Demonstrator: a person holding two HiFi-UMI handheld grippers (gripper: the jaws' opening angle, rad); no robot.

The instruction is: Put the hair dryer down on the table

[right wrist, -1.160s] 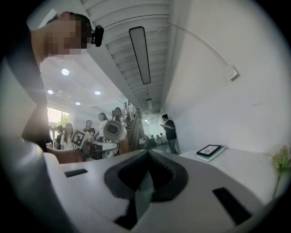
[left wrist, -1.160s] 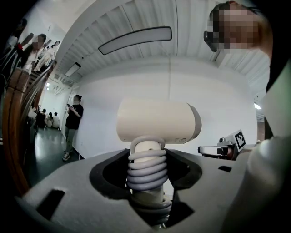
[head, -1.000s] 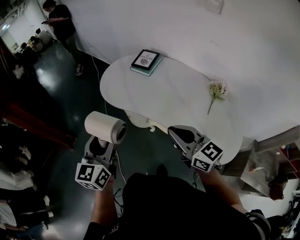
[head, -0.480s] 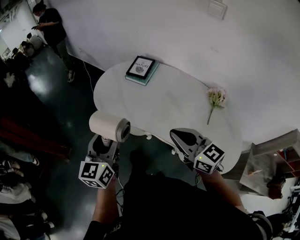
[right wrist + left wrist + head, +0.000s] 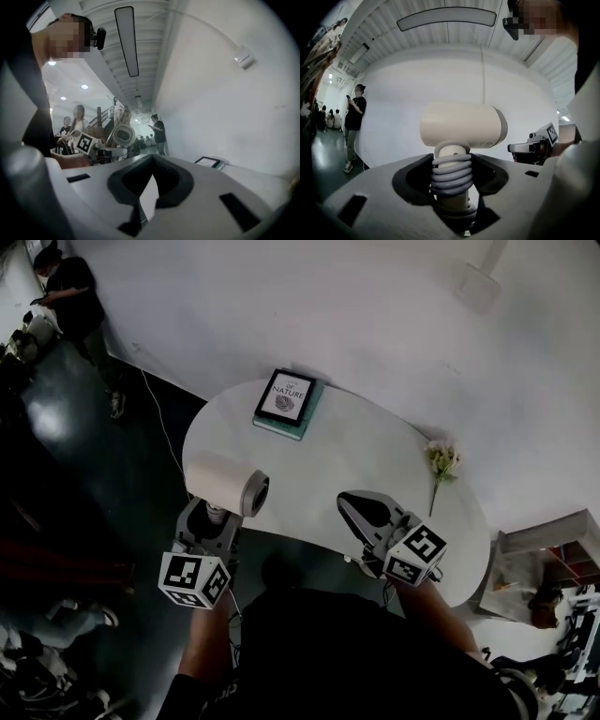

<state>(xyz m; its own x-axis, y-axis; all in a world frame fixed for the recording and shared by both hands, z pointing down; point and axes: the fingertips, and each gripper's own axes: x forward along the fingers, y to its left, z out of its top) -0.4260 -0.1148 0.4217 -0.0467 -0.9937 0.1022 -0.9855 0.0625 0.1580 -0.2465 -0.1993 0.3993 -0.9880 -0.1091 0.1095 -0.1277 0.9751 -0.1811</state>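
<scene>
A cream hair dryer [image 5: 226, 483] stands upright in my left gripper [image 5: 211, 519], with its barrel over the left near edge of the white oval table [image 5: 347, 442]. In the left gripper view the jaws are shut on the dryer's handle [image 5: 451, 161], which is wrapped in grey coiled cord, and the barrel [image 5: 461, 124] points right. My right gripper [image 5: 356, 509] hovers over the table's near edge, jaws shut and holding nothing. From the right gripper view the dryer [image 5: 123, 136] shows end-on at the left.
A framed picture on a teal book [image 5: 289, 399] lies at the table's far edge. A pale flower sprig [image 5: 440, 465] lies at the right end. A white wall is behind the table. A person [image 5: 66, 296] stands far left on the dark floor.
The left gripper has carried the hair dryer forward and to the right, from over the dark floor to the table's left near edge. The right gripper has kept its place.
</scene>
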